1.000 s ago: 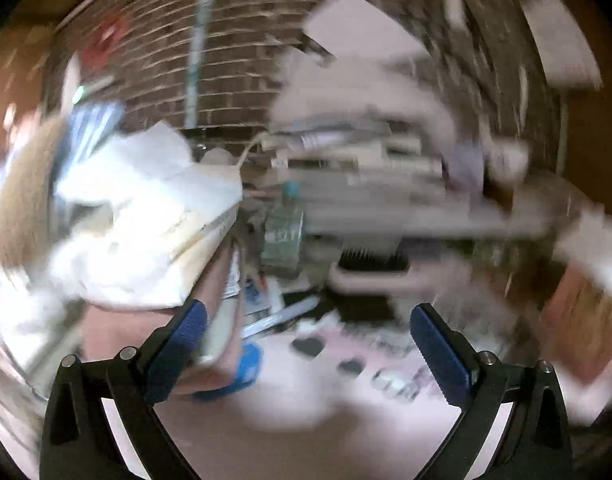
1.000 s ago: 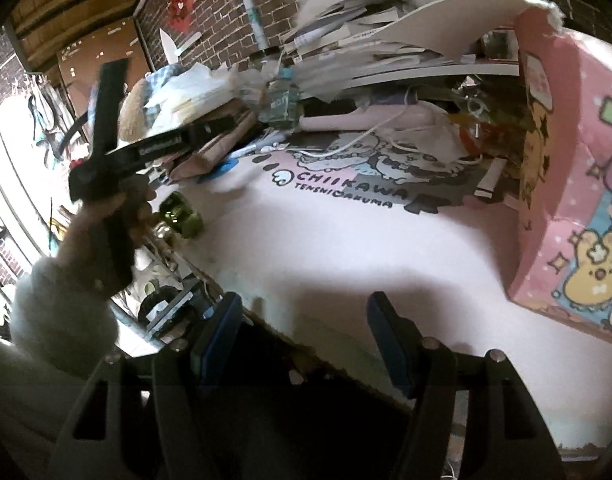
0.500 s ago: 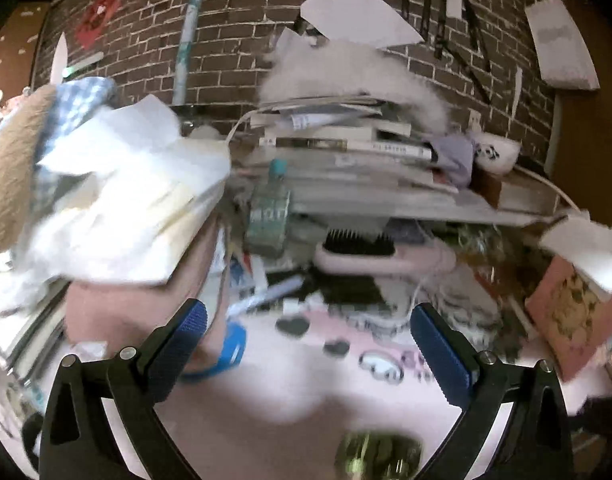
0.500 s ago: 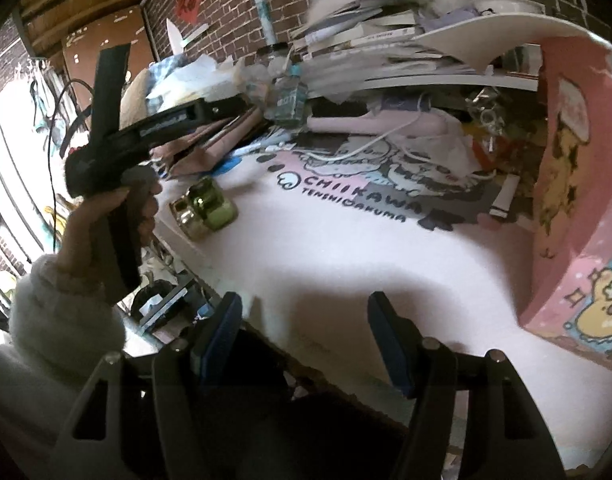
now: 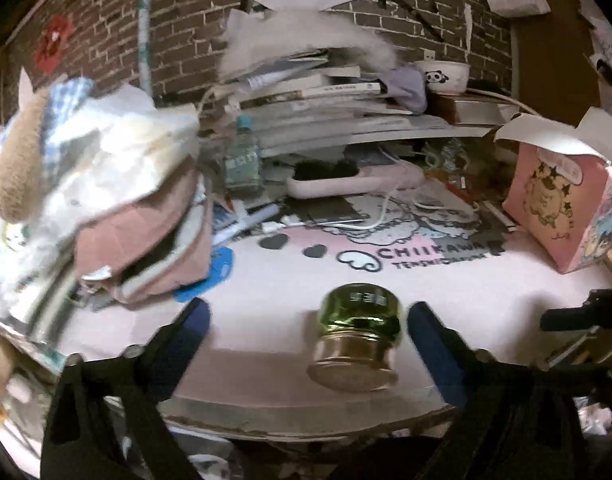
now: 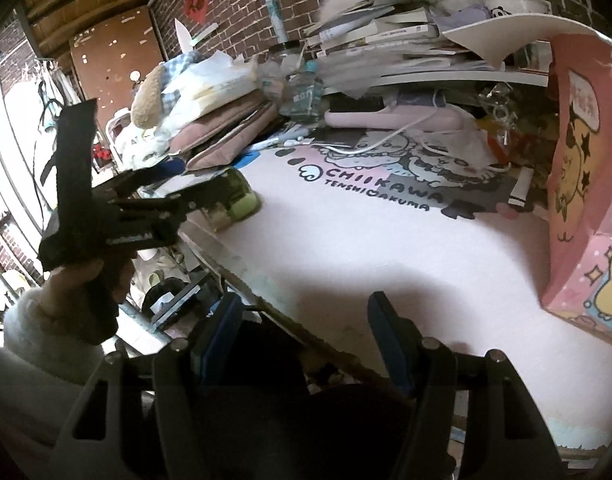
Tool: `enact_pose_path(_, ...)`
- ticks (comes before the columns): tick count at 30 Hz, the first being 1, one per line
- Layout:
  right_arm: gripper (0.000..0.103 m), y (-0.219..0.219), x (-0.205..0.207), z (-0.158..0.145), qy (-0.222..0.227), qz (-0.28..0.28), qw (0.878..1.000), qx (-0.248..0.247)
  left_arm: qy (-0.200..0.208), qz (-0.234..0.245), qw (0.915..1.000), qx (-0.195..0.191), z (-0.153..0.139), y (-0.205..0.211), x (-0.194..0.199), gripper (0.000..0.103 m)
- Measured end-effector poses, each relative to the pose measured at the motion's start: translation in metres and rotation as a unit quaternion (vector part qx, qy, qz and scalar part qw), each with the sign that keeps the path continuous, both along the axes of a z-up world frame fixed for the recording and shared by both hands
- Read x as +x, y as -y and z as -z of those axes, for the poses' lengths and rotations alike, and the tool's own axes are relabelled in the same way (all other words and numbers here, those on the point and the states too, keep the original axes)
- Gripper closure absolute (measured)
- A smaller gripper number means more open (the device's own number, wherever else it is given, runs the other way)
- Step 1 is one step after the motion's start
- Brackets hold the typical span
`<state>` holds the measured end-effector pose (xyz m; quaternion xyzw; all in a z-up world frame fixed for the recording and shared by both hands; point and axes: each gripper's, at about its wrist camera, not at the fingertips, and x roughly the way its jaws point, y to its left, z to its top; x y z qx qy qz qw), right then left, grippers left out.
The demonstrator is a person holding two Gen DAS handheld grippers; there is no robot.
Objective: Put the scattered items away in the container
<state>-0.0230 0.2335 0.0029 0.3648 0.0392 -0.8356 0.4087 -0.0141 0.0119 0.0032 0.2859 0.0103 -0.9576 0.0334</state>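
Observation:
A small green glass jar with a gold lid (image 5: 356, 336) lies on its side on the pink desk mat (image 5: 446, 280), near the front edge. My left gripper (image 5: 306, 328) is open, its blue fingers on either side of the jar, not touching it. In the right wrist view the jar (image 6: 232, 198) lies at the mat's left edge, partly hidden by the left gripper. My right gripper (image 6: 302, 344) is open and empty, off the mat's front edge. A pink cartoon box (image 5: 562, 200) stands at the right; it also shows in the right wrist view (image 6: 586, 184).
A heap of pouches, tissue packs and a plush toy (image 5: 106, 200) crowds the left. Stacked books (image 5: 326, 92), a bottle (image 5: 242, 160), a pink hairbrush (image 5: 354, 180) and white cables (image 5: 386, 216) fill the back against the brick wall. The desk edge (image 6: 286, 316) runs diagonally.
My left gripper has swung down and back towards the desk's front edge, so the green jar now lies between its open fingers. My right gripper has barely moved.

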Motion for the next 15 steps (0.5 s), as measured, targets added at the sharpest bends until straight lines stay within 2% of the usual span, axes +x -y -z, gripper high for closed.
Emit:
enact_pose_path(3,0.041,-0.001,0.000,0.000,0.000,0.000,1.000,0.000,0.007,0.017,0.9996,0.024,0.003,-0.002,-0.005,0.036)
enact_pose_path(5,0.041,-0.001,0.000,0.000,0.001,0.000,1.000,-0.001,0.013,0.025,0.9994,0.019,0.005,-0.006,-0.007,0.044)
enact_pose_path(10,0.041,-0.001,0.000,0.000,0.001,0.000,1.000,-0.001,0.042,0.031,0.9985,0.019,0.017,-0.010,-0.011,0.047)
enact_pose_path(12,0.041,-0.001,0.000,0.000,0.000,0.000,1.000,-0.001,0.044,0.036,0.9979,0.032,0.020,-0.010,-0.010,0.054)
enact_pose_path(15,0.041,-0.001,-0.001,0.000,0.001,0.001,1.000,-0.002,0.043,0.038,0.9982,0.020,0.021,-0.013,-0.009,0.061)
